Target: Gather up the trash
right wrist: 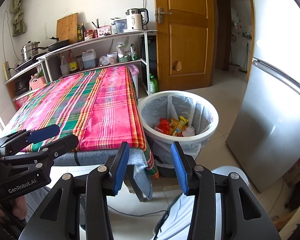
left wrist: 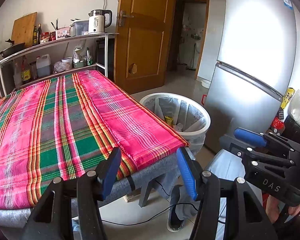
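A white trash bin [right wrist: 208,132] with a grey liner stands on the floor beside the table's right end; it also shows in the left wrist view [left wrist: 205,123]. Inside lie several wrappers [right wrist: 177,127], red, yellow and white. My left gripper [left wrist: 149,172] is open and empty over the table's near edge; it also shows in the right wrist view [right wrist: 48,138]. My right gripper [right wrist: 150,164] is open and empty, in front of the bin and above the floor; it also shows in the left wrist view [left wrist: 248,142].
The table wears a pink and green plaid cloth [left wrist: 56,124]. A silver fridge [right wrist: 274,108] stands to the right. A wooden door [right wrist: 184,34] and a shelf with a kettle [right wrist: 137,20], bottles and pots are behind. A cable [right wrist: 134,213] runs on the floor.
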`<state>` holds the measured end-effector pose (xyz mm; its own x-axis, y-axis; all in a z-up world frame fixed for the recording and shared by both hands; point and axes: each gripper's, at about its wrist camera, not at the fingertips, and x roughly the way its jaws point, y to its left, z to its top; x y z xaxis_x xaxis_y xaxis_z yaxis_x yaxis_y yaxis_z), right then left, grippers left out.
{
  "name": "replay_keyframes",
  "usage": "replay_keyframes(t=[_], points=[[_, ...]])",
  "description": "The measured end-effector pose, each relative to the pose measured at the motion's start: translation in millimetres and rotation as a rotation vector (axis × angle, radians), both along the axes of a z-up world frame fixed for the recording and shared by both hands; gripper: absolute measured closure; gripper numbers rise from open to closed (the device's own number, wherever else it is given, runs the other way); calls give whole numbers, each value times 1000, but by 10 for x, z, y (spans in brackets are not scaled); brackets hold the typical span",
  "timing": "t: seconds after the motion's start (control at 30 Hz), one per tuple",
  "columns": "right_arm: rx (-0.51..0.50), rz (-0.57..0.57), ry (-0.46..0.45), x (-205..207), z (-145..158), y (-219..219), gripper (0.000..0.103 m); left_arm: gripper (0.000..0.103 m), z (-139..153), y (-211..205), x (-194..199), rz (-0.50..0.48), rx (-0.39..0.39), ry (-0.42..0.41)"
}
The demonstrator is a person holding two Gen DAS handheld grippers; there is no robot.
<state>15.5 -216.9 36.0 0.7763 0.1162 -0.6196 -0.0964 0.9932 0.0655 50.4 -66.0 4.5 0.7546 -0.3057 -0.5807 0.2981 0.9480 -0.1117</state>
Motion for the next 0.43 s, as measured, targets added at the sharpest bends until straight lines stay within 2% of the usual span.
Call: replay_keyframes(t=[0.43], points=[[-1, 0, -1, 9, 1, -3, 59, 44, 18, -28, -36, -16, 7, -18]])
